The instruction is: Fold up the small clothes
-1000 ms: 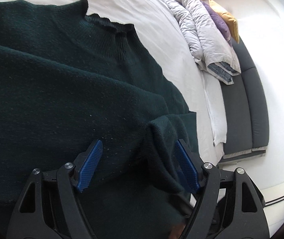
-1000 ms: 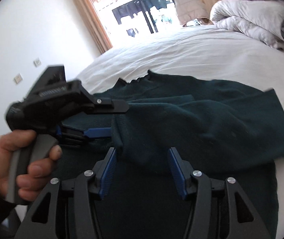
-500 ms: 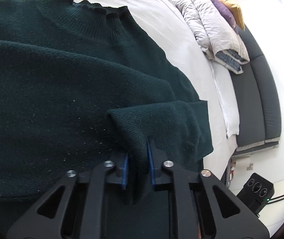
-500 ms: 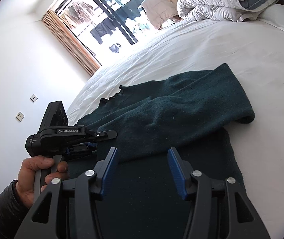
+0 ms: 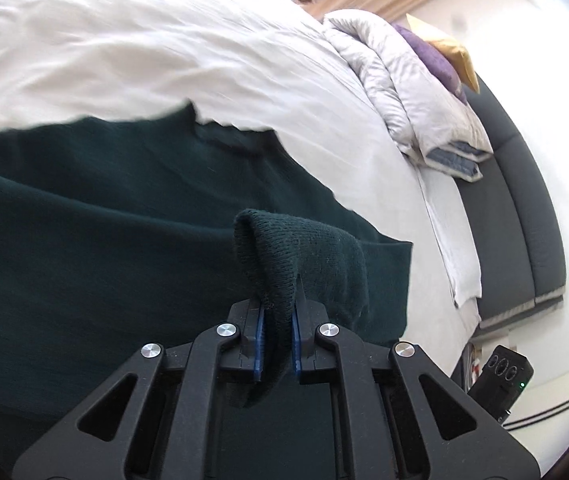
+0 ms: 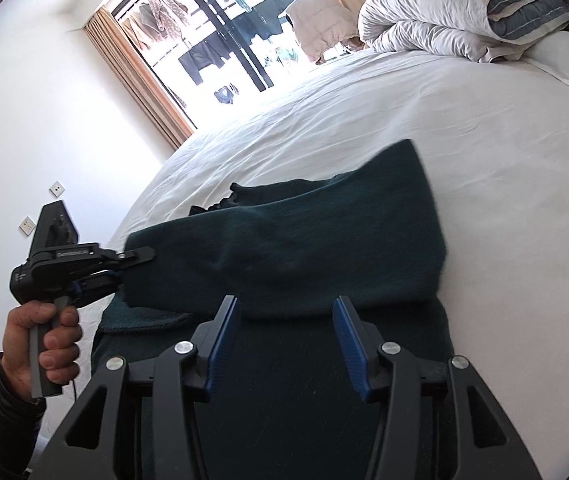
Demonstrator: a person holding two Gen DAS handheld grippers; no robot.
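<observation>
a white bed (image 6: 424, 128) fills the room under me, with one window (image 6: 220, 40) beyond it where clothes hang on a line, and one folded duvet (image 5: 416, 96) piled at the far right of the mattress. i count one dark green sweater (image 5: 104, 220) spread on the sheet, two cushions behind the duvet, one purple (image 5: 432, 52) and one yellow (image 5: 444, 40), and two grippers, both mine.

my left gripper (image 5: 276, 332) has its blue pads pressed together on the cuff of the sleeve (image 5: 296, 252), which stands up in a loop just ahead of the tips; the body of the sweater lies ahead and to the left of them. my right gripper (image 6: 284, 344) has its jaws slowly closing with only the flat lower part of the sweater under the gap, the pads touching nothing that i can see.

only the right view shows my left hand (image 6: 44, 344) on the handle and the sleeve lifted across the sweater's chest. only the left view shows the dark sofa (image 5: 524, 216) past the bed and, low to the right of the tips, a small black device (image 5: 500, 380), possibly a remote.

a second ago my left pads stood wide around that cuff; since then they have clamped it and raised it off the garment.
</observation>
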